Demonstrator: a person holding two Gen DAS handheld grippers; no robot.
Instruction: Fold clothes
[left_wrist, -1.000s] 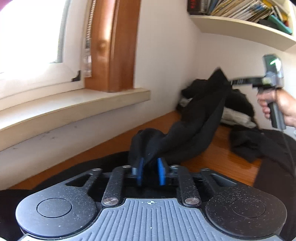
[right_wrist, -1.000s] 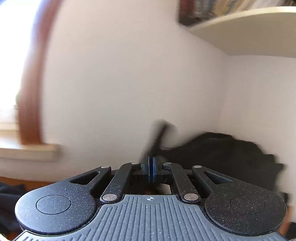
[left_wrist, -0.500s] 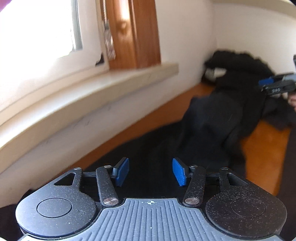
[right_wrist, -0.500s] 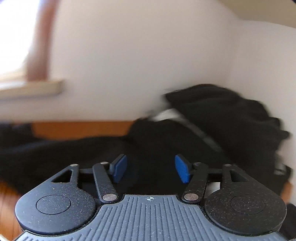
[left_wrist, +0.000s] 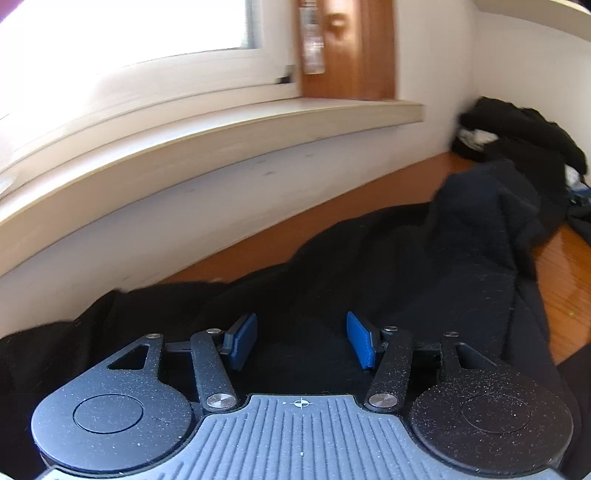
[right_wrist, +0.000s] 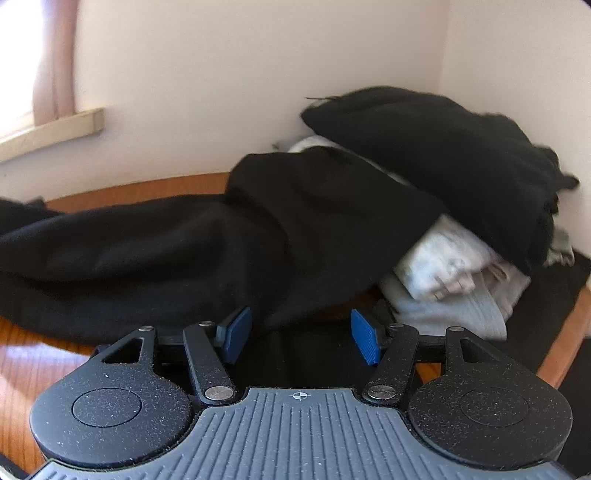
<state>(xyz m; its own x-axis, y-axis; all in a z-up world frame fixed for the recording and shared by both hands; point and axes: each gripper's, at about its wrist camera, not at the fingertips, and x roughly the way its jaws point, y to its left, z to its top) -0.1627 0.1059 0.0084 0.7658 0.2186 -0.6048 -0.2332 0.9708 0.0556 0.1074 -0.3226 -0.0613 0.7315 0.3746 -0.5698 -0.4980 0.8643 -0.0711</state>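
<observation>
The wooden tabletop (left_wrist: 373, 199) runs along the white wall below my window sill (left_wrist: 229, 125). Across the tabletop lies the long black garment (left_wrist: 388, 266), spread flat from my left fingers (left_wrist: 301, 341) toward the corner, where its far end rests against the pile of clothes (right_wrist: 436, 147). That pile sits in the corner of the tabletop, a black piece on top with pale grey-white clothes (right_wrist: 450, 266) bulging out beneath it. My left fingers stand released, blue pads apart, just above the near end of the black garment, with only flat cloth showing between them and nothing pinched. My right fingers (right_wrist: 301, 339) are likewise released, pads apart, at the garment's corner-side edge, just beside the pale clothes. There are no containers in either view.
</observation>
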